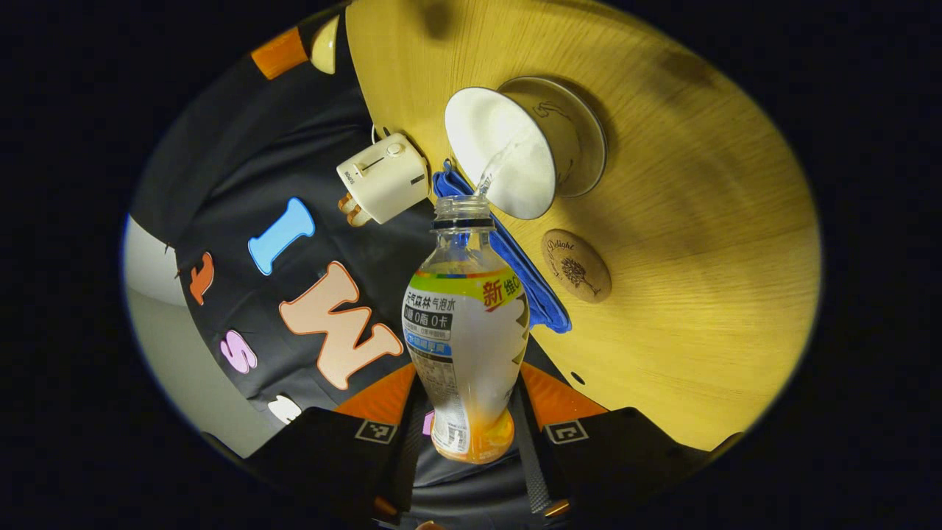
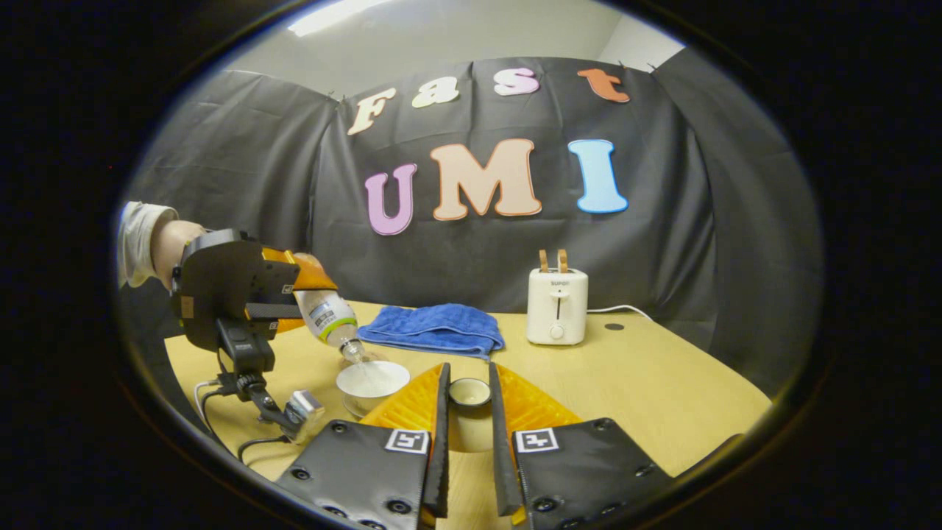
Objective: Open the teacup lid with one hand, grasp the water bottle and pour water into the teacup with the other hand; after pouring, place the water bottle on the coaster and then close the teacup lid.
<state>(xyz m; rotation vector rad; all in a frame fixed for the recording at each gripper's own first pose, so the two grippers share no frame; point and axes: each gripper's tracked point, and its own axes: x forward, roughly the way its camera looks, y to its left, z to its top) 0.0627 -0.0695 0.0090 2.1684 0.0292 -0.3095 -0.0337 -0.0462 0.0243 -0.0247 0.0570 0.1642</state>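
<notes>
Two tools busy mid-pour: left tool [image 1: 471, 442] clamped on water bottle [image 1: 465, 346], tipped over open teacup [image 1: 515, 151] near coaster [image 1: 576, 265]; right tool [image 2: 469, 412] clamped on lid [image 2: 469, 392] beside teacup; next, righting bottle, setting on coaster.

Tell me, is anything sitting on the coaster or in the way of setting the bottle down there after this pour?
Nothing visible is. The coaster lies bare on the table, beside the teacup and the blue towel. The water bottle, held by the left gripper, is tipped over the teacup.
</notes>
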